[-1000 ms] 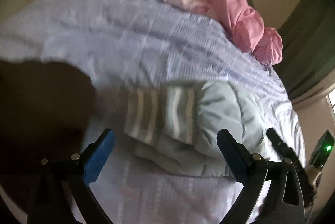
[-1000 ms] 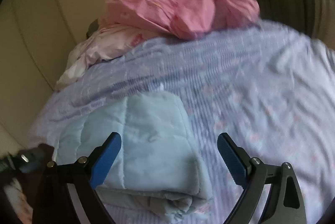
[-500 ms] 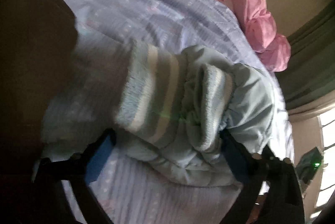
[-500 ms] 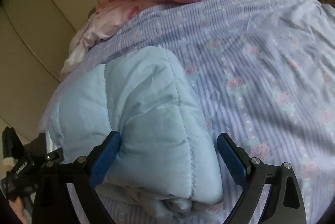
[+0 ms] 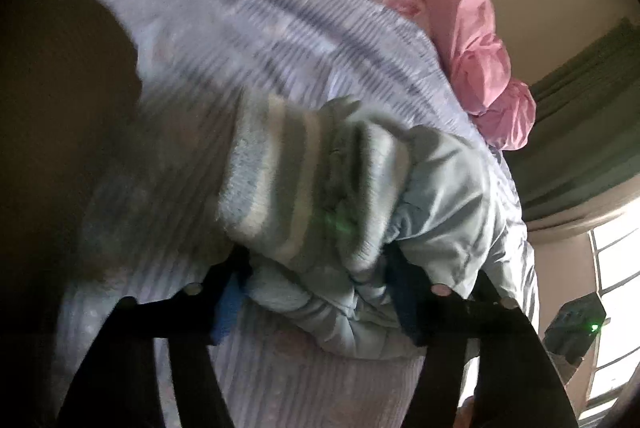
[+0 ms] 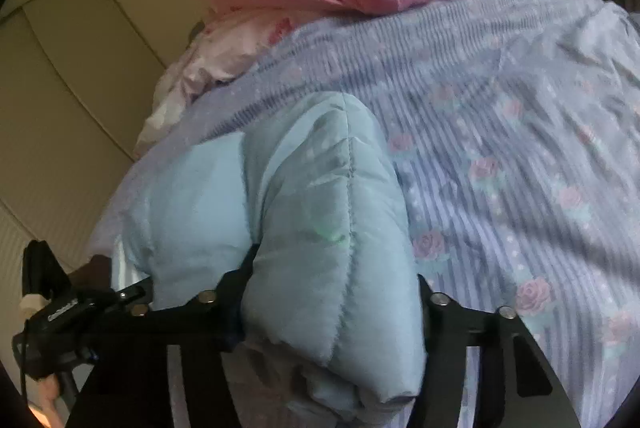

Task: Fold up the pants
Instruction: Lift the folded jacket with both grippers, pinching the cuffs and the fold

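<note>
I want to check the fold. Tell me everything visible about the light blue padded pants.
The light blue quilted padded pants lie folded into a thick bundle on the lilac striped floral bedsheet. Stitched seams cross the puffy fabric; a blue-and-white striped knit cuff shows at one end. The left gripper and right gripper are closing, each with the bundle between its fingers.

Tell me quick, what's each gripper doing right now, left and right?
Left gripper: closing, pads pressing on the striped-cuff end of the pants.
Right gripper: closing, pads pressing on the padded fold of the pants.
</note>
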The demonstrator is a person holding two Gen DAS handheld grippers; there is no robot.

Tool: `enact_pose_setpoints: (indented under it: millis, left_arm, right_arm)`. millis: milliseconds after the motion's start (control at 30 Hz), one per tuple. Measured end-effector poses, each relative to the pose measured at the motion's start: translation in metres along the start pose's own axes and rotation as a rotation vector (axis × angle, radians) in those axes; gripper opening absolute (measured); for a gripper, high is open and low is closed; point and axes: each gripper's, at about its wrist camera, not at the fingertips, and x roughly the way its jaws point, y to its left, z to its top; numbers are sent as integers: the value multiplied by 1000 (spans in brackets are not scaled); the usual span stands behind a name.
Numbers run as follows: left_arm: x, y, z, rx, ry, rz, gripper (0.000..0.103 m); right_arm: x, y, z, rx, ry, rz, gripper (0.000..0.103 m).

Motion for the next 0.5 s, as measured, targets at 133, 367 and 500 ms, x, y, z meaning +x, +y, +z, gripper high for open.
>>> enact_pose_setpoints:
  millis: [133, 367, 500]
  left_arm:
    - [-13, -7, 3, -1, -21, -61, 48]
    - [-26, -20, 2, -17, -20, -137, 45]
    - [-63, -36, 6, 13, -80, -177, 44]
  right_arm:
    - [-17, 5, 3, 8, -46, 6, 51]
    - [-63, 27, 11, -72, -150, -45, 50]
    - [-93, 42, 15, -119, -209, -57, 50]
